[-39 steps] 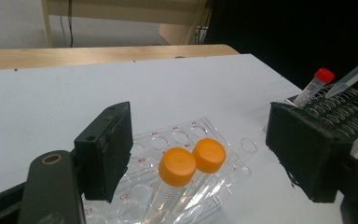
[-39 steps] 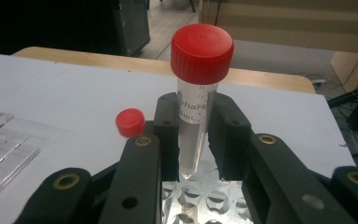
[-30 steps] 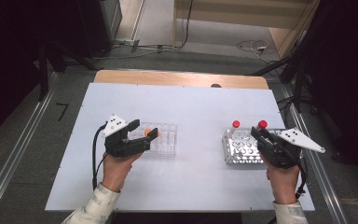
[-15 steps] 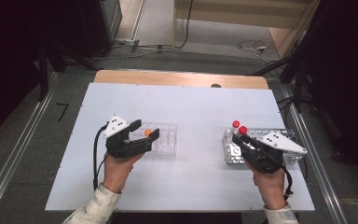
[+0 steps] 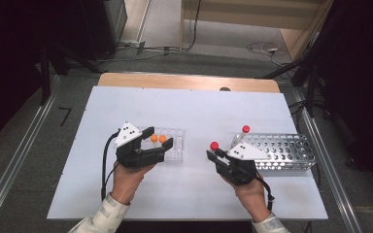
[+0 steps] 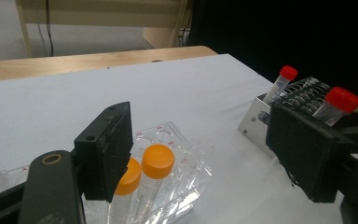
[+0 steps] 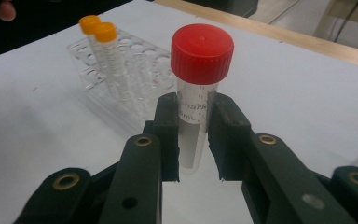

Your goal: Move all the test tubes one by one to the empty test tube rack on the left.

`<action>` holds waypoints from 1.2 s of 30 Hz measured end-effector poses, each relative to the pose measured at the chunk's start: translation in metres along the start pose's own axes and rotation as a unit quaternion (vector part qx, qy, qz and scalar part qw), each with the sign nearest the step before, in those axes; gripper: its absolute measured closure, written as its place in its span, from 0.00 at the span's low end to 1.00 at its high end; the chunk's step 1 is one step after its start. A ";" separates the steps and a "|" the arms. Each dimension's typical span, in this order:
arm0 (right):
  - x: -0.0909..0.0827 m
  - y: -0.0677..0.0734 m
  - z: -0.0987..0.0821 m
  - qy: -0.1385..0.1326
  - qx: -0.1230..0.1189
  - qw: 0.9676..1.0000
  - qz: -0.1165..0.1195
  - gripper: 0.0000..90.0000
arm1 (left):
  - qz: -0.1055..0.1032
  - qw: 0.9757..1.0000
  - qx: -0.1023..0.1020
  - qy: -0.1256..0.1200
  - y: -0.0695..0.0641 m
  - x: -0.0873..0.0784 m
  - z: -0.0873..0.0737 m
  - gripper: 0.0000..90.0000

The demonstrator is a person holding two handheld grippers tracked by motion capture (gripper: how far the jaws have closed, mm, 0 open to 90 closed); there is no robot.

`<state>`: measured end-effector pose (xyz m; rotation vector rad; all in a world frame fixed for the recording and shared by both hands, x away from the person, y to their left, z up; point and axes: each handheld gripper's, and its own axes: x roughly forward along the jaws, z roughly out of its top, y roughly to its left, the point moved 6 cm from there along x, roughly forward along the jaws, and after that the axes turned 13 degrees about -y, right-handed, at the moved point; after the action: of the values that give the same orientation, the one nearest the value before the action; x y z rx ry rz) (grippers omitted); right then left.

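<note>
My right gripper (image 5: 217, 154) is shut on a clear tube with a red cap (image 5: 214, 145), held upright over the table between the two racks. In the right gripper view its pads (image 7: 168, 140) clamp the tube (image 7: 193, 121) below the red cap (image 7: 202, 51). A second red-capped tube (image 5: 245, 129) stands in the metal rack (image 5: 284, 151). Two orange-capped tubes (image 5: 158, 139) stand in the clear plastic rack (image 5: 175, 145). My left gripper (image 5: 159, 138) is open at that rack's left end, jaws wide apart around the orange tubes (image 6: 156, 161) without touching them.
The white table (image 5: 199, 107) has a wooden strip (image 5: 184, 81) along its far edge. Past it lie floor, cables and dark stands. The clear rack (image 7: 135, 79) with its orange tubes (image 7: 105, 32) lies ahead-left of the held tube.
My right gripper has carried the red-capped tube leftward, away from the metal rack and toward the middle of the table. The left gripper has stayed at the clear rack.
</note>
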<state>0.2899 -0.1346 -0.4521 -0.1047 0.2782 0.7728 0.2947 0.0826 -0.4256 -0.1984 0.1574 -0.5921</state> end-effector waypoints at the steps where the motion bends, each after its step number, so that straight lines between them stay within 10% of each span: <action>1: 0.003 0.004 -0.001 0.003 -0.001 1.000 0.004 0.79 | -0.003 1.000 0.000 0.000 -0.002 0.000 0.000 0.26; 17: 0.037 0.044 -0.005 0.021 -0.017 0.998 0.055 0.79 | -0.086 0.995 0.025 0.033 -0.042 0.009 -0.015 0.40; 29: 0.040 0.055 -0.003 0.020 -0.023 0.997 0.068 0.79 | -0.101 0.992 0.056 0.044 -0.048 0.010 -0.022 0.76; 36: 0.039 0.056 -0.002 0.018 -0.017 0.997 0.074 0.72 | -0.102 0.993 0.048 0.040 -0.046 0.008 -0.020 0.78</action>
<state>0.2768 -0.0693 -0.4647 -0.1304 0.3091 0.9234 0.2727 0.0376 -0.4347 -0.0971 0.1874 -0.8108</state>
